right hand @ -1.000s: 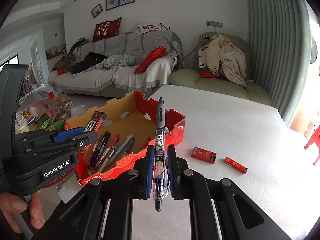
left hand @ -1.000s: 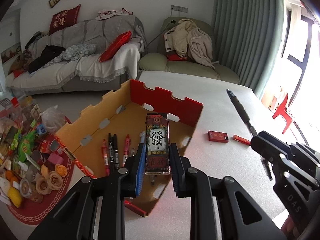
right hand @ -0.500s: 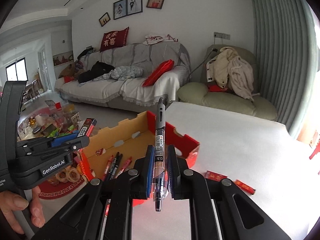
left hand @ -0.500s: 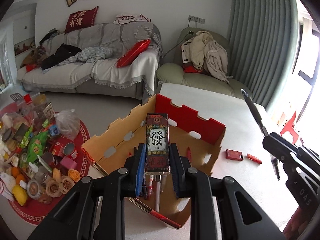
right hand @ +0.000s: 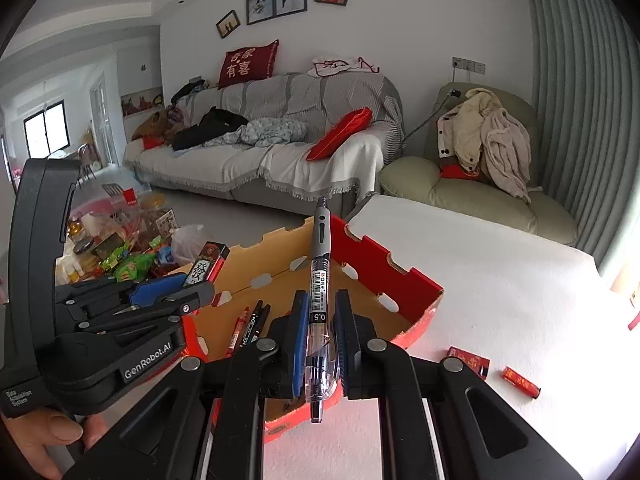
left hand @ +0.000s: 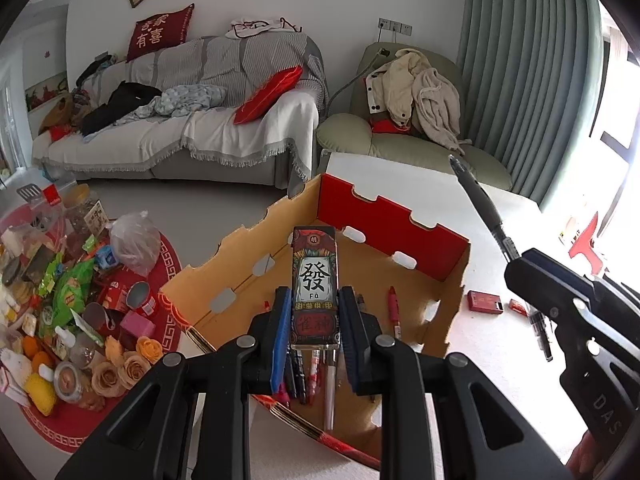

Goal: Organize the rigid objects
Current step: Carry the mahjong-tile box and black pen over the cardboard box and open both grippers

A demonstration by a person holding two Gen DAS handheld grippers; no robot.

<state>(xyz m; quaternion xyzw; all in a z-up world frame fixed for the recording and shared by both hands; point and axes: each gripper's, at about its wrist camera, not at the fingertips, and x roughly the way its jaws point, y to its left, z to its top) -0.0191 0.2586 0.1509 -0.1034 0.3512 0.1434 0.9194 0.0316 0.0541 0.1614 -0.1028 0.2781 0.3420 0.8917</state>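
My left gripper (left hand: 314,320) is shut on a tall dark mahjong-print box (left hand: 315,276) and holds it upright above the open red-and-tan cardboard box (left hand: 384,220). Several pens (left hand: 394,308) lie on that box's floor. My right gripper (right hand: 320,336) is shut on a grey gel pen (right hand: 320,280), held upright over the near right corner of the cardboard box (right hand: 384,276). The left gripper (right hand: 176,300) with its mahjong box (right hand: 202,268) shows at the left of the right wrist view. The right gripper (left hand: 532,276) and pen (left hand: 480,204) show at the right of the left wrist view.
A small red box (right hand: 468,360) and a red stick-shaped pack (right hand: 520,382) lie on the white table (right hand: 500,292) right of the cardboard box. A red mat with snacks and jars (left hand: 60,312) is on the floor to the left. A sofa (left hand: 192,128) and armchair (left hand: 400,136) stand behind.
Both grippers have risen and drawn back toward me with their objects still held. The cardboard box now sits lower and farther under them.
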